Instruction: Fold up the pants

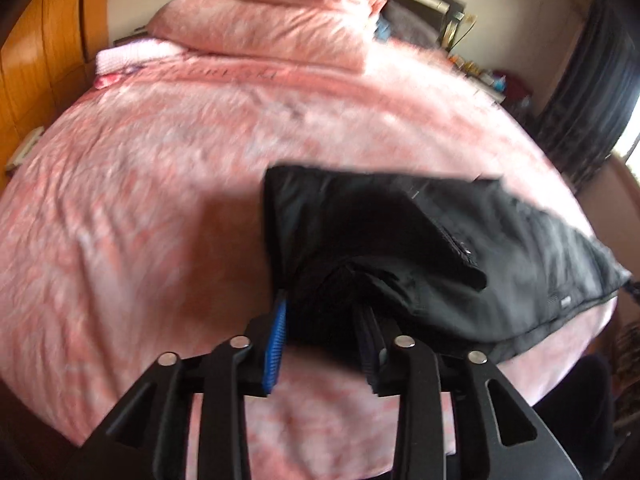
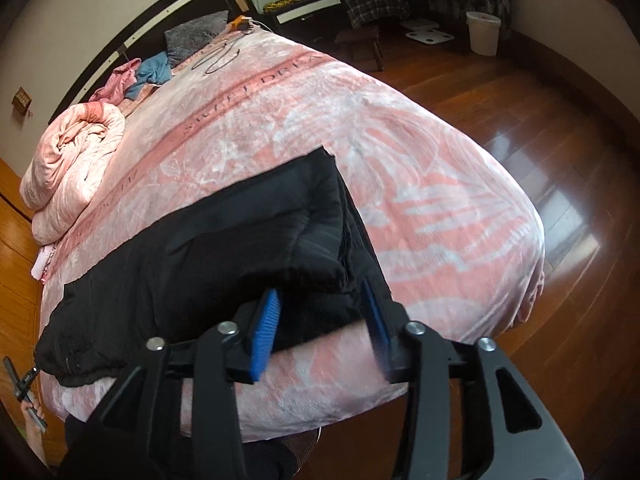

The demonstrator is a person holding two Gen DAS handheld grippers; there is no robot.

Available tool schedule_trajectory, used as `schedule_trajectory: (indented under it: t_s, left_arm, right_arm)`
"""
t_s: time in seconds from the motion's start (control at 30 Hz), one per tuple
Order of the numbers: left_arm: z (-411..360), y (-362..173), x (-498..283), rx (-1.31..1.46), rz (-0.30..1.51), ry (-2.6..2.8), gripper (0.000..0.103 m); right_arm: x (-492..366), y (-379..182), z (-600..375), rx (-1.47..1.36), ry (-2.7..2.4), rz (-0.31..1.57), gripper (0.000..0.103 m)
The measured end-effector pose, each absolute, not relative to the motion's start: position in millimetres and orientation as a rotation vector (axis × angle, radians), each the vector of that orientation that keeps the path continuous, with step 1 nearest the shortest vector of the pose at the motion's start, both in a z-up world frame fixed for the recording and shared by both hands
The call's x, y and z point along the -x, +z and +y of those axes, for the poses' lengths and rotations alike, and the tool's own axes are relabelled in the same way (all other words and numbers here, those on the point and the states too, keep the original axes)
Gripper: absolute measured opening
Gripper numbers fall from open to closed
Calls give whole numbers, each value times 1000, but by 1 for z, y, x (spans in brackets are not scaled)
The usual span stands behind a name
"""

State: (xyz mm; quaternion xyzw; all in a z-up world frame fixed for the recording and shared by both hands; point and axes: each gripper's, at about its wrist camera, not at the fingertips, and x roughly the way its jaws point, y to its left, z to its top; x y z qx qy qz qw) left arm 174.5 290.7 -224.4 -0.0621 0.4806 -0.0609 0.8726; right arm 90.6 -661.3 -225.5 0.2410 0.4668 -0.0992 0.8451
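Left gripper [image 1: 324, 344] and right gripper [image 2: 320, 328]: fingers part-open, pants [image 2: 224, 248] bunched between them on bed [image 2: 440, 208]. Firm grip? Can't tell. Probably steadying fold edge.

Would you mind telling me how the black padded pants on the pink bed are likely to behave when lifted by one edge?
The black padded pants would probably flop and sag, since their layers drape softly. They look puffy, so likely light yet bulky. The stacked folds might slide apart on the pink plush blanket.
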Motion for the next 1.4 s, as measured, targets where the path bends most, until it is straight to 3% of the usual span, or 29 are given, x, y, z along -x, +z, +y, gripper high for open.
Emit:
schedule_trajectory:
  t_s: [0.07, 0.17, 0.3, 0.43, 0.73, 0.77, 0.8, 0.83, 0.9, 1.0, 1.03, 1.07, 1.1, 1.13, 1.23, 1.4]
  left_arm:
    - [303, -237, -163, 173, 1027, -77, 43]
    - [323, -242, -148, 222, 1018, 19, 60]
    - [336, -236, -133, 283, 985, 69, 65]
    - [327, -219, -125, 379, 884, 12, 86]
    - [291, -266, -172, 479, 1051, 11, 84]
    - [290, -270, -174, 493, 1063, 12, 77]
    - [288, -275, -177, 508, 1079, 4, 56]
    - [285, -277, -180, 496, 1095, 28, 50]
    - [278, -276, -183, 452, 1095, 64, 40]
    - [275, -273, -188, 439, 1097, 100, 37]
    - [275, -274, -189, 441, 1099, 105, 37]
    - [275, -273, -189, 444, 1091, 115, 37]
    - [275, -272, -189, 440, 1083, 122, 36]
    - [275, -271, -188, 437, 1074, 132, 35]
    - [276, -273, -186, 442, 1055, 160, 35]
    - [270, -277, -185, 418, 1047, 185, 36]
  right_arm:
    - [-77, -234, -664, -561, -214, 989, 58]
    - [-57, -240, -668, -642, -210, 973, 60]
    - [-40, -240, -669, -755, -181, 936, 65]
    - [-34, -239, -663, -910, -117, 864, 77]
    - [-54, -233, -642, -1037, -54, 804, 82]
    - [-56, -233, -644, -1050, -56, 793, 83]
    - [-57, -235, -645, -1060, -58, 786, 83]
    - [-58, -236, -647, -1068, -64, 780, 83]
    - [-65, -243, -652, -1084, -77, 778, 83]
    - [-81, -263, -662, -1137, -112, 799, 83]
    - [-85, -268, -665, -1153, -128, 802, 74]
    - [-91, -271, -667, -1155, -134, 804, 54]
    - [-96, -270, -666, -1139, -135, 808, 40]
    - [-101, -266, -663, -1102, -136, 811, 16]
    - [-106, -246, -653, -971, -125, 771, 9]
    - [-101, -285, -666, -984, -182, 850, 8]
